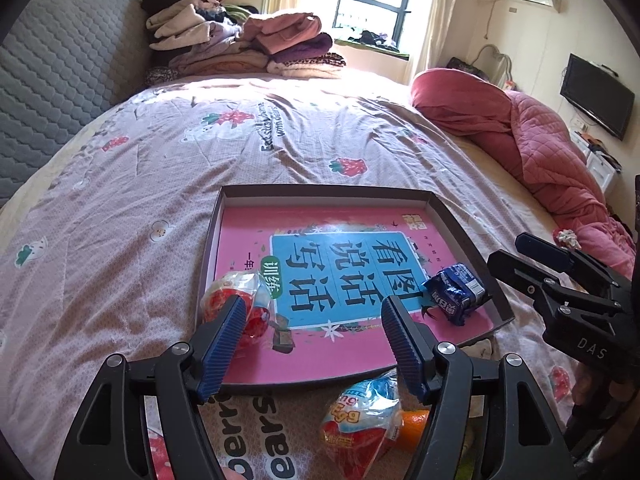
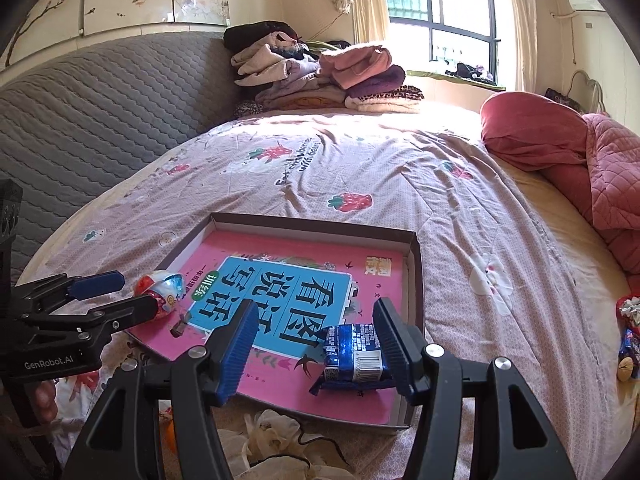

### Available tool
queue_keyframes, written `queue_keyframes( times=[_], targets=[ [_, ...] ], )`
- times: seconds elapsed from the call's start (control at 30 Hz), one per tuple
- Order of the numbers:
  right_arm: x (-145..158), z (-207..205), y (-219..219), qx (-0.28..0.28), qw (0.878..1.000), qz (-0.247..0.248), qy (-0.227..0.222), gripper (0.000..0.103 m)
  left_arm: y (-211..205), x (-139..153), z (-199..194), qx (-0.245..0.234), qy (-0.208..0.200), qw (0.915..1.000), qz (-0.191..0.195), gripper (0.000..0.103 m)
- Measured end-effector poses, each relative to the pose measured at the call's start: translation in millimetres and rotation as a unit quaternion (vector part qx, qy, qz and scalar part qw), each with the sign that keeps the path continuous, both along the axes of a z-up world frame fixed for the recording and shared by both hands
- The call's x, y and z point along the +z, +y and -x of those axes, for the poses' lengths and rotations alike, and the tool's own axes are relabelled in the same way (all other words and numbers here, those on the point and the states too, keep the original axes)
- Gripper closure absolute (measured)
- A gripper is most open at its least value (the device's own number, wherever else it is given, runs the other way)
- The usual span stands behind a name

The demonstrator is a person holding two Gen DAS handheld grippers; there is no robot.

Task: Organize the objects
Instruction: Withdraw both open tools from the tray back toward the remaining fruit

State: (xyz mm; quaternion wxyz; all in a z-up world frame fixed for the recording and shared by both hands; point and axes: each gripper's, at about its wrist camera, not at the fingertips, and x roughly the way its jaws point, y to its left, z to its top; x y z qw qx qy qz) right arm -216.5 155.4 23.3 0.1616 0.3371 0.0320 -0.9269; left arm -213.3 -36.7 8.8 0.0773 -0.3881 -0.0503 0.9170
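A wide bed (image 1: 200,184) fills the room, covered with a pinkish strawberry-print quilt. On it lies a shallow cardboard tray (image 1: 472,236) with a pink book (image 1: 256,224) inside. A blue snack packet (image 1: 454,292) lies at the tray's right corner, and a red-white egg toy (image 1: 232,296) at its left edge (partly behind a finger). Another wrapped egg toy (image 1: 360,428) lies on the quilt outside. The left gripper (image 1: 314,344) and the right gripper (image 2: 316,344) both stand wide apart, gripping nothing. Folded clothes (image 2: 320,72), a red pillow (image 2: 532,136), a window (image 2: 440,12) and a wall television (image 1: 596,96) surround.
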Motion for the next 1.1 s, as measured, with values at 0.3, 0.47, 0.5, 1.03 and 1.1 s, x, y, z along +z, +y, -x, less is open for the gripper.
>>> queue_keyframes(
  times=[0.3, 0.47, 0.5, 1.03, 1.1],
  targets=[
    [15, -20, -3, 0.009, 1.0, 0.001, 0.023, 0.043, 4, 8, -15, -0.002, 0.008, 0.9999, 0.009, 0.031],
    [21, -28, -6, 0.012, 0.999, -0.001, 0.032, 0.043, 0, 15, -21, 0.003, 0.019, 0.9998, 0.01, 0.031],
    [22, -30, -6, 0.013, 0.999, 0.0, 0.034, 0.043, -1, 16, -23, 0.004, 0.02, 0.9997, 0.009, 0.031],
    [26, -47, 4, 0.004, 0.999, 0.004, 0.04, 0.043, -8, 10, -38, 0.008, 0.006, 0.9999, 0.001, 0.031],
    [26, -48, 5, 0.004, 0.999, 0.006, 0.039, 0.043, -9, 8, -40, 0.01, 0.003, 0.9999, -0.001, 0.031]
  ],
)
